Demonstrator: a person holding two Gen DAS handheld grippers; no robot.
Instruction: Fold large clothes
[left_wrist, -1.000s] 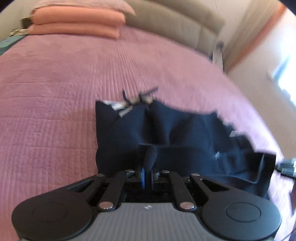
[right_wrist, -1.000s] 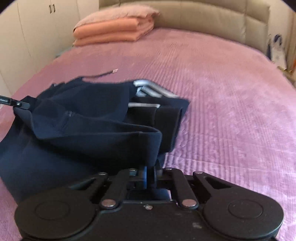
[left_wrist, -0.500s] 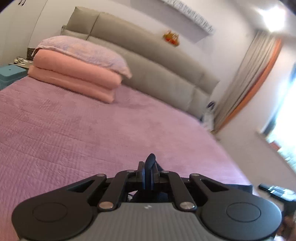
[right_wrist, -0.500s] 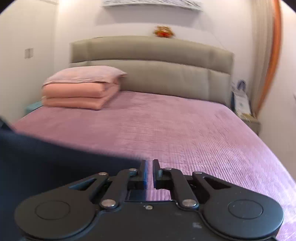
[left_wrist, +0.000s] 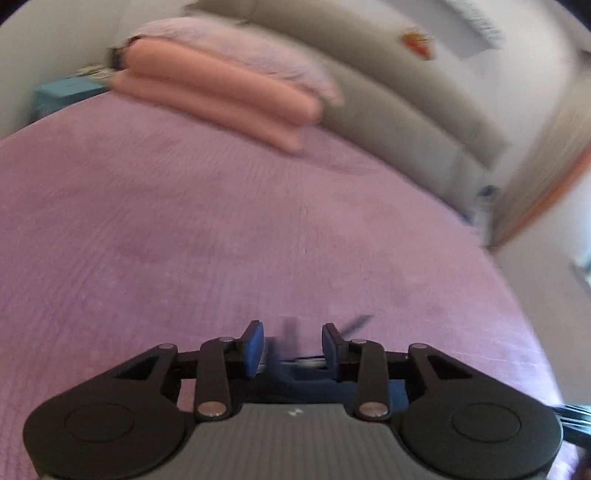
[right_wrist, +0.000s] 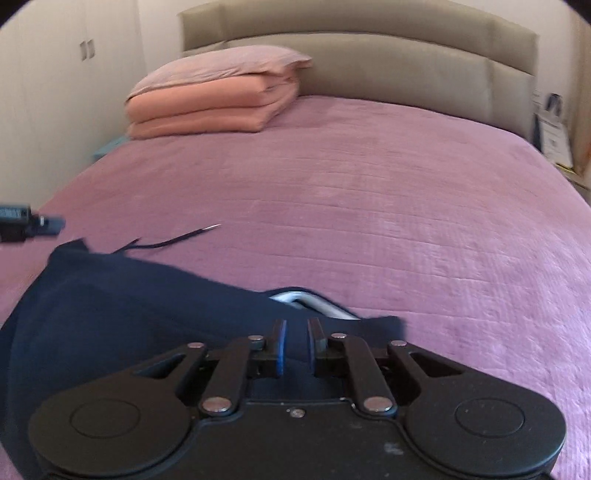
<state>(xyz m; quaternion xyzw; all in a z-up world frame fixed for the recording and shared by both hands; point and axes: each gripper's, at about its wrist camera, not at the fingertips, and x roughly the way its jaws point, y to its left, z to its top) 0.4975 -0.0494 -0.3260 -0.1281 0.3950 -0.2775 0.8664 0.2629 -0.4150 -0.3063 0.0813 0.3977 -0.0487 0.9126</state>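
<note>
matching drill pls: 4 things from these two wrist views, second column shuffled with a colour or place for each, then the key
Things:
1. garment
2. bedspread
3. folded blankets
4. headboard

Colour or place:
A. grey-beige, upright at the far end of the bed
B. dark navy, lying on the near part of the bed under the right gripper
C. salmon pink, stacked in the far left corner with a pillow on top
D. mauve, quilted, covering the bed

Pairs: 1-B, 2-D, 3-C, 4-A
</note>
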